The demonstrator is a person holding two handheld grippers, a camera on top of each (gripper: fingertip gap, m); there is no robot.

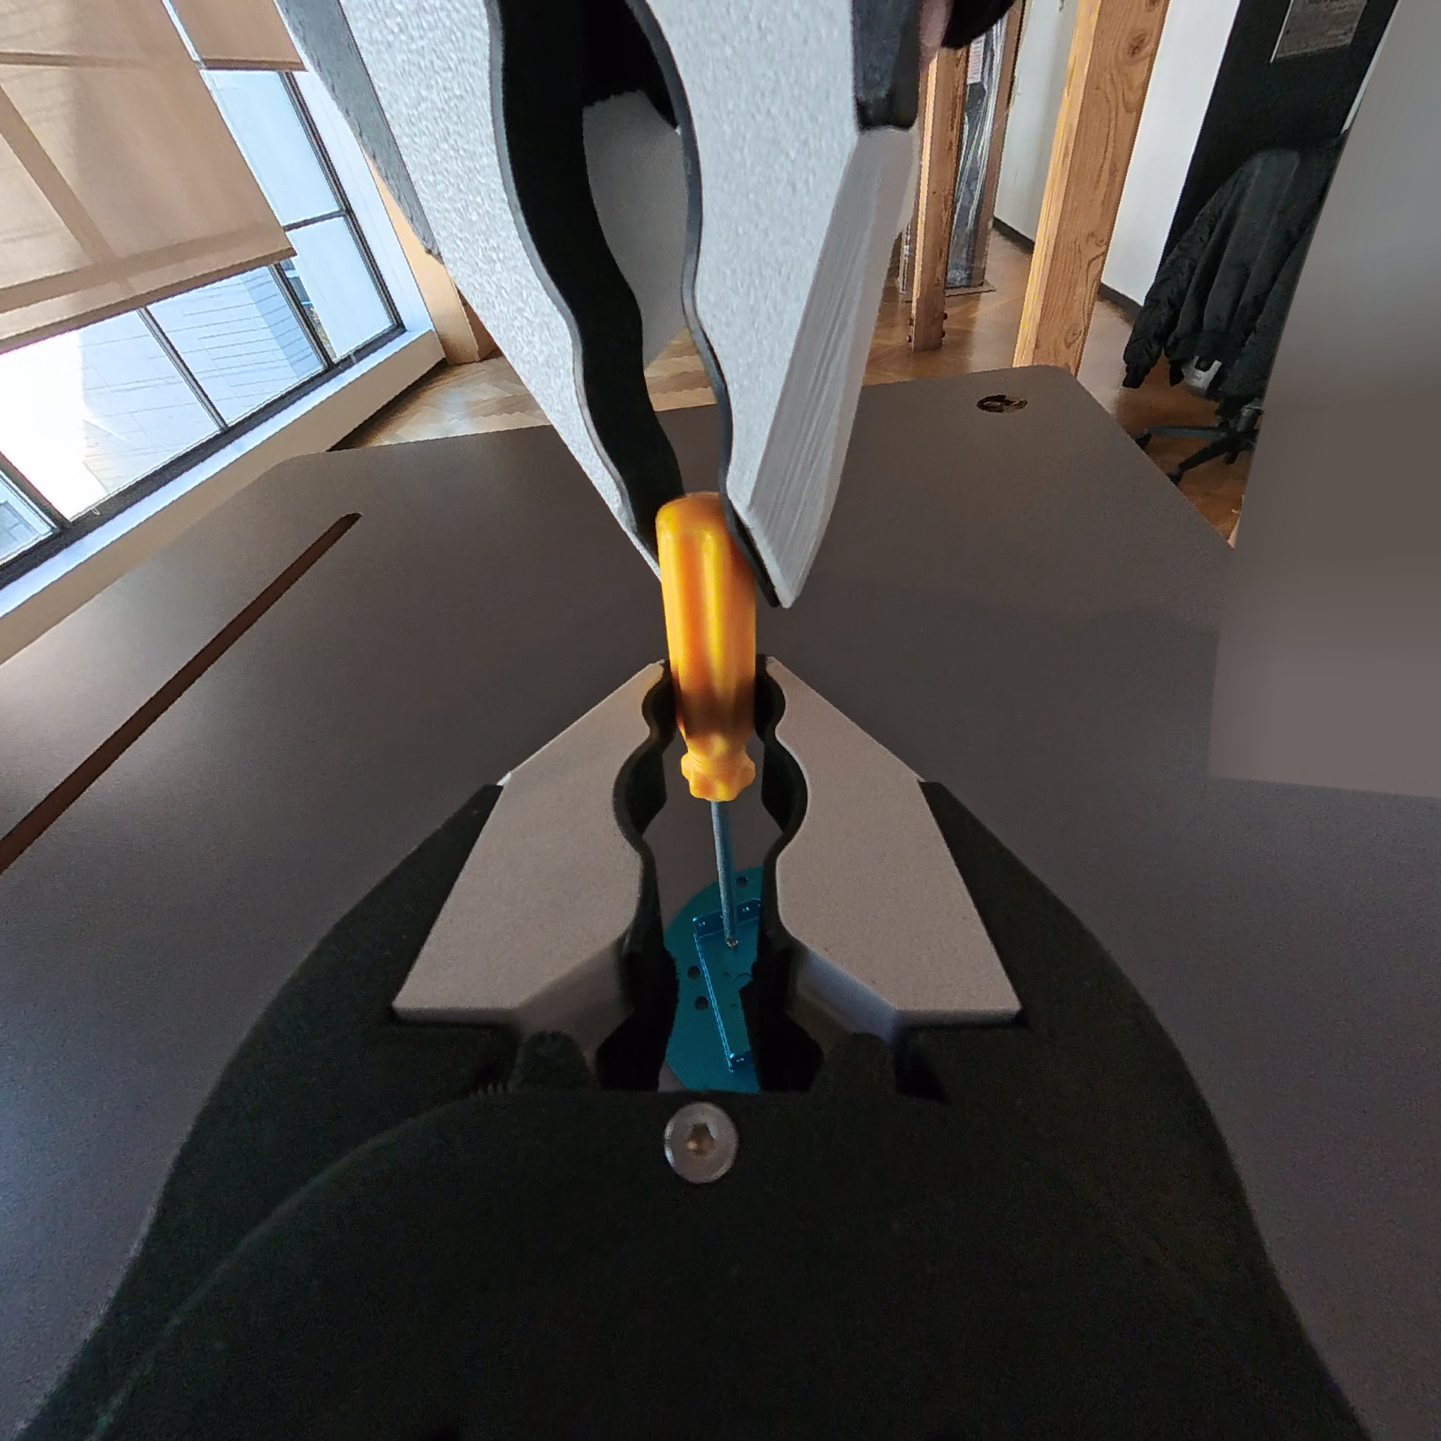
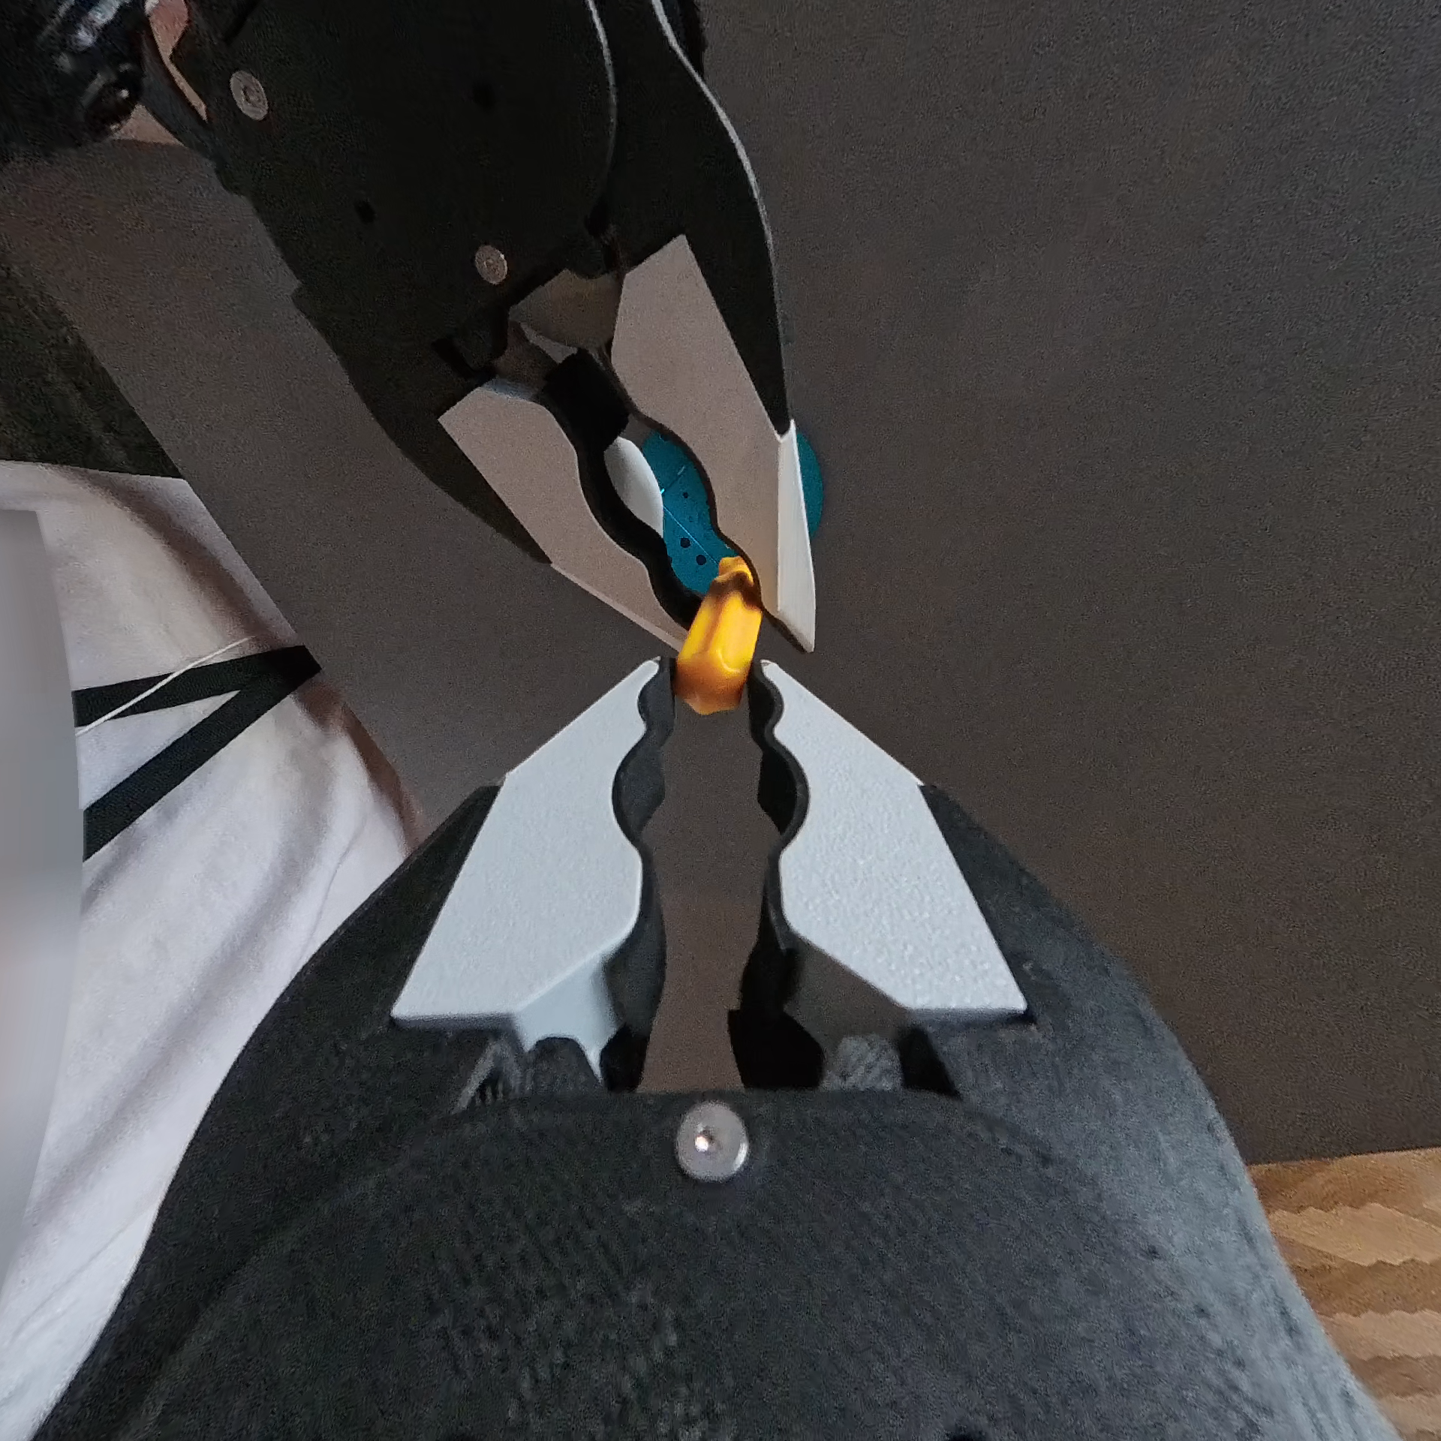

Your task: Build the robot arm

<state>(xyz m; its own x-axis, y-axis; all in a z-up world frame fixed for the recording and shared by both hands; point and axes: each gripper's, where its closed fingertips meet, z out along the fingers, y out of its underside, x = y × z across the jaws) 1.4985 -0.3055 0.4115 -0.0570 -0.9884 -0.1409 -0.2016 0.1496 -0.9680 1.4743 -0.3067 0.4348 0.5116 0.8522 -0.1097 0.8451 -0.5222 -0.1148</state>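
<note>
Left wrist view: left gripper (image 1: 711, 686) and right gripper (image 1: 706, 546) both pinch the orange screwdriver (image 1: 706, 647), tip on the teal plate (image 1: 706, 1006), so I'd keep it upright.

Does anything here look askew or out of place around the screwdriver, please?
Nothing looks damaged or spilled. The orange-handled screwdriver leans slightly rather than standing plumb, its tip on the blue metal part lying on the grey table. The left gripper and right gripper both pinch its handle.

Both wrist views close, facing, sharing screwdriver (image 1: 706, 686)
</note>
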